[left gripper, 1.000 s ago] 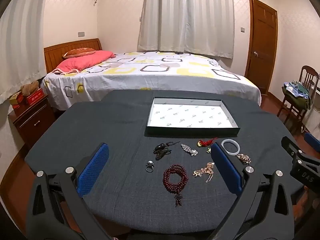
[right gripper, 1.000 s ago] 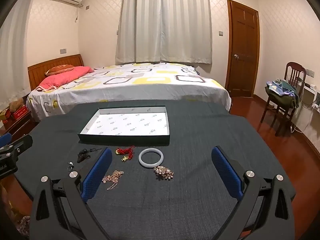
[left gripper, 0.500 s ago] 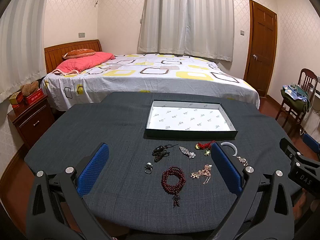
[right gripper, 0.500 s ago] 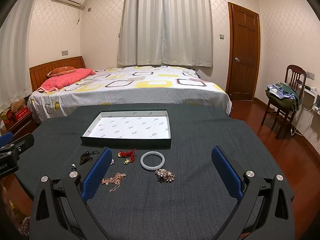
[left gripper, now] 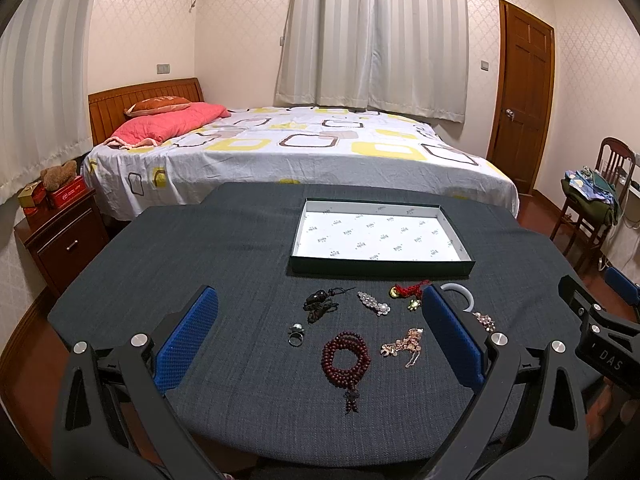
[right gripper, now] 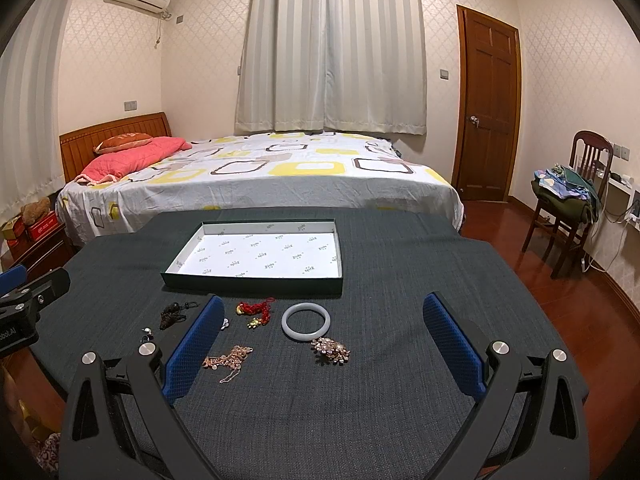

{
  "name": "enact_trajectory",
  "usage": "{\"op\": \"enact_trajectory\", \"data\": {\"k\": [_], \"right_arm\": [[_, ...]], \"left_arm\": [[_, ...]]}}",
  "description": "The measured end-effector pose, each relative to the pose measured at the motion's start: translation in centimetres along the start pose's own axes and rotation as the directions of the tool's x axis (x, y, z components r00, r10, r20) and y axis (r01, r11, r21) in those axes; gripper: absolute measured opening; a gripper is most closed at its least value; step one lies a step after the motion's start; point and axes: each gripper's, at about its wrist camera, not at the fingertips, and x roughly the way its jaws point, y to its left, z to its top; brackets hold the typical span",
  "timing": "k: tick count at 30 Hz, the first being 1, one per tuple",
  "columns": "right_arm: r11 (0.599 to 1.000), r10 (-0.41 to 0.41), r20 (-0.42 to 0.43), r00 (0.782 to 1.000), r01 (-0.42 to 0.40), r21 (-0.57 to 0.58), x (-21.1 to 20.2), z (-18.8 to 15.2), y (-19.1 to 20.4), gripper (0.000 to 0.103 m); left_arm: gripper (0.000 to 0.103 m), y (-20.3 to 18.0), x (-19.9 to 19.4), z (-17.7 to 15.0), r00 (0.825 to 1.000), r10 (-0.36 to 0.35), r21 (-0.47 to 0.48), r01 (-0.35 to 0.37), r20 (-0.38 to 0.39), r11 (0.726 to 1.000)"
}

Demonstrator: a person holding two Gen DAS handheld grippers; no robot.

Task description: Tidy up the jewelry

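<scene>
**Both grippers poised above the jewelry, nothing lifted yet**

The left gripper [left gripper: 320,338] and the right gripper [right gripper: 324,350] both hang spread wide and empty over the near edge of the table [left gripper: 224,264]. By my judgement the step in hand is a first pick, and the beaded bracelet [left gripper: 345,357] lies nearest between the left fingers; it would go best taken low across one side of its coil, so the tassel trails free. The rose-gold chain [right gripper: 228,361] is loose and likely to snag (better pinched at its bunched middle). On the right side the brooch [right gripper: 331,350] lies just beside the pale bangle [right gripper: 306,320], which is smooth and may slip unless gripped across its band. Farther out lie the ring [left gripper: 296,333], the black cord piece [left gripper: 320,304], the crystal clip [left gripper: 373,303] and the red knot charm [right gripper: 256,309]. Beyond them the tray [right gripper: 256,280] stands empty, its near wall a lip to clear. The cloth is dark and woven. Behind are a bed [right gripper: 256,176], drawn curtains [right gripper: 332,48], a door [right gripper: 489,112] and a chair [right gripper: 568,208]
</scene>
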Motion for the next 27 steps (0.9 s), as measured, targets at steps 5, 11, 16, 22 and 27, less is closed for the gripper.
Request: {"op": "enact_trajectory", "data": {"k": [5, 11, 16, 22, 27], "right_arm": [[1.000, 0.000, -0.001, 1.000, 0.000, 0.000, 0.01, -0.04, 0.04, 0.097], [1.000, 0.000, 0.000, 1.000, 0.000, -0.002, -0.05, -0.10, 0.08, 0.097], [1.000, 0.000, 0.002, 1.000, 0.000, -0.002, -0.08, -0.15, 0.13, 0.097], [1.000, 0.001, 0.001, 1.000, -0.001, -0.002, -0.07, -0.16, 0.14, 0.097], [1.000, 0.001, 0.001, 1.000, -0.001, -0.002, -0.07, -0.18, 0.18, 0.097]], "left_arm": [[0.099, -0.03, 0.02, -0.10, 1.000, 0.000, -0.001, 0.000, 0.000, 1.000], [0.099, -0.09, 0.00, -0.25, 1.000, -0.002, -0.001, 0.002, -0.003, 1.000], [0.099, -0.34, 0.25, -0.79, 1.000, -0.001, -0.002, 0.001, -0.006, 1.000], [0.099, -0.31, 0.29, -0.86, 1.000, -0.001, -0.001, 0.001, -0.006, 1.000], [0.099, -0.33, 0.28, -0.95, 1.000, -0.002, -0.003, 0.002, -0.006, 1.000]]}}
